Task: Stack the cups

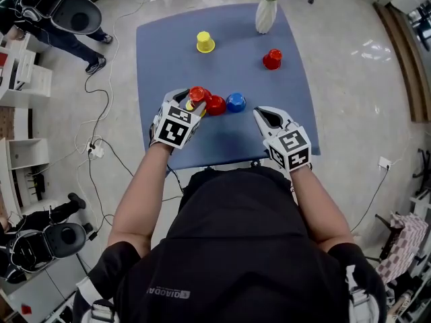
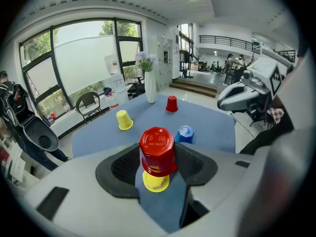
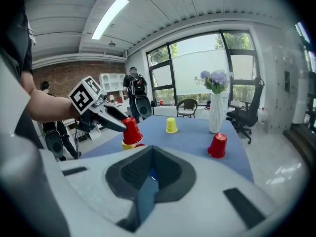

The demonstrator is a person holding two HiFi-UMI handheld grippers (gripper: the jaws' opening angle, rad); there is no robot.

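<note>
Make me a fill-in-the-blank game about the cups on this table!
The left tongs grip the top cup, which is ___.
The bottom cup under it is ___.
The nearest cup to the right tongs is ___.
The vase holds ___.
Missing words: red; yellow; blue; flowers.

A black T-shirt [image 1: 249,247]; white left gripper [image 1: 190,101] and right gripper [image 1: 259,115] bear black-and-white marker cubes [image 1: 176,128].
</note>
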